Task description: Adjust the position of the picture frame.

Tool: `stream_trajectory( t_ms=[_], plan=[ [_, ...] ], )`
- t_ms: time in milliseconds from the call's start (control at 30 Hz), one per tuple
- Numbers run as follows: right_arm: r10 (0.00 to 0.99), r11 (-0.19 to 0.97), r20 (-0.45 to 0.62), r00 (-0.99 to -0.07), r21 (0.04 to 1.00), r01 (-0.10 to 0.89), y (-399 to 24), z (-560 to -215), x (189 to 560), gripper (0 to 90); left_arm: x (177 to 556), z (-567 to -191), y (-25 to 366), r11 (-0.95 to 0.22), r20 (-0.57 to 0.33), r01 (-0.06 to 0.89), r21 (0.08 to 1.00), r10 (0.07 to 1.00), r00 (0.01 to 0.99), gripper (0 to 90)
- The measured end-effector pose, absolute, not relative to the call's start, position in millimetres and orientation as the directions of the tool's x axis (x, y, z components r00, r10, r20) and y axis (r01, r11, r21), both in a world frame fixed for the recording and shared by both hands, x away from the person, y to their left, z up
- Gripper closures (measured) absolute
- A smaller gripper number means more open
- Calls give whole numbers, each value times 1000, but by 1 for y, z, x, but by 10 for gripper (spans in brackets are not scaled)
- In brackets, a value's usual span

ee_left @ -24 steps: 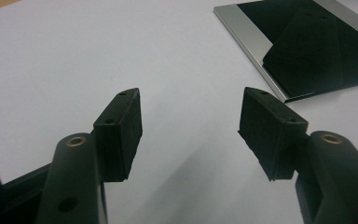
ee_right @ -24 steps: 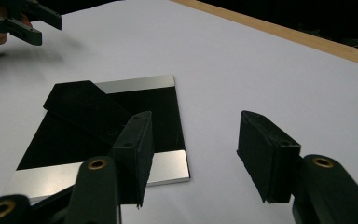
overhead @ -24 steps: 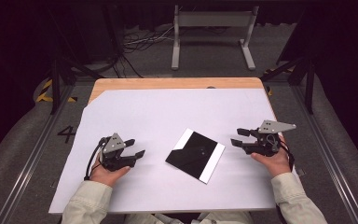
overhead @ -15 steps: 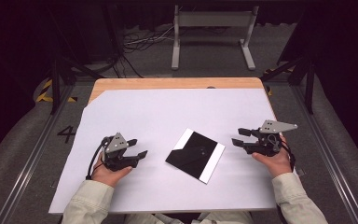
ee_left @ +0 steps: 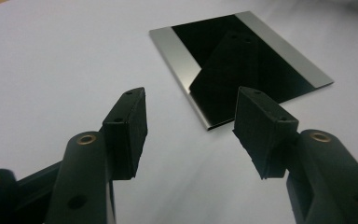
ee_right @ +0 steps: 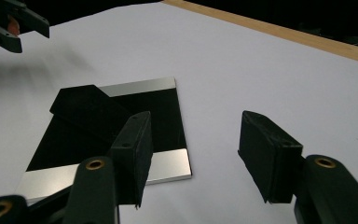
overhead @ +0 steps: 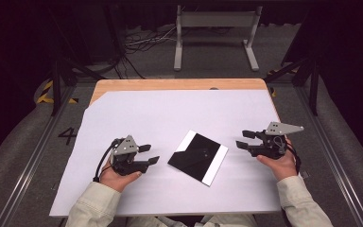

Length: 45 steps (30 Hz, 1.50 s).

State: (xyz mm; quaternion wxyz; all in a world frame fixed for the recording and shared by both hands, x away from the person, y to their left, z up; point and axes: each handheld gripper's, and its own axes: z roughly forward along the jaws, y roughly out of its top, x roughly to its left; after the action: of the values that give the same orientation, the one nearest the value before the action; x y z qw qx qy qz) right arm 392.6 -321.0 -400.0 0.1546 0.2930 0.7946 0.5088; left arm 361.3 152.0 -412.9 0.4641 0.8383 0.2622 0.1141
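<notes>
Black and glossy, the plate lies flat on our white sheet in the high view, between the left gripper and right gripper. Our left gripper view shows jaws spread wide and empty, the plate just ahead; our right gripper view shows the same, jaws released beside it.

White sheet evenly lit from above; surroundings dark. Soft shadows under grippers. Glossy black plate mirrors jaw shapes. Gripper views: near jaws slightly soft, far corners blurred.

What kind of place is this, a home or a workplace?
Probably a lab or recording studio: a table under a white sheet, loose cables on the floor, dark curtains all around.
</notes>
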Motion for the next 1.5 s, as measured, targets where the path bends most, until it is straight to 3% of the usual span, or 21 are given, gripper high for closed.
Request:
stream_trajectory(
  t_ms=[200,367,800,1000,1500],
  plan=[
    [620,312,58,-783,897,313,-320,-401,393,444,356,-407,143,-423,-85,326,845,497,864,488],
    [602,290,71,-795,908,301,-320,-398,392,441,353,-405,138,-445,-130,339,829,436,890,623],
    [587,279,72,-806,917,285,-317,-394,390,446,355,-410,129,-539,-153,380,752,418,896,898],
    [583,279,75,-809,917,286,-317,-394,389,447,359,-415,124,-586,-194,422,692,412,890,900],
    [577,285,82,-813,912,294,-316,-394,387,448,370,-429,117,-633,-196,479,608,466,863,900]
  ],
)
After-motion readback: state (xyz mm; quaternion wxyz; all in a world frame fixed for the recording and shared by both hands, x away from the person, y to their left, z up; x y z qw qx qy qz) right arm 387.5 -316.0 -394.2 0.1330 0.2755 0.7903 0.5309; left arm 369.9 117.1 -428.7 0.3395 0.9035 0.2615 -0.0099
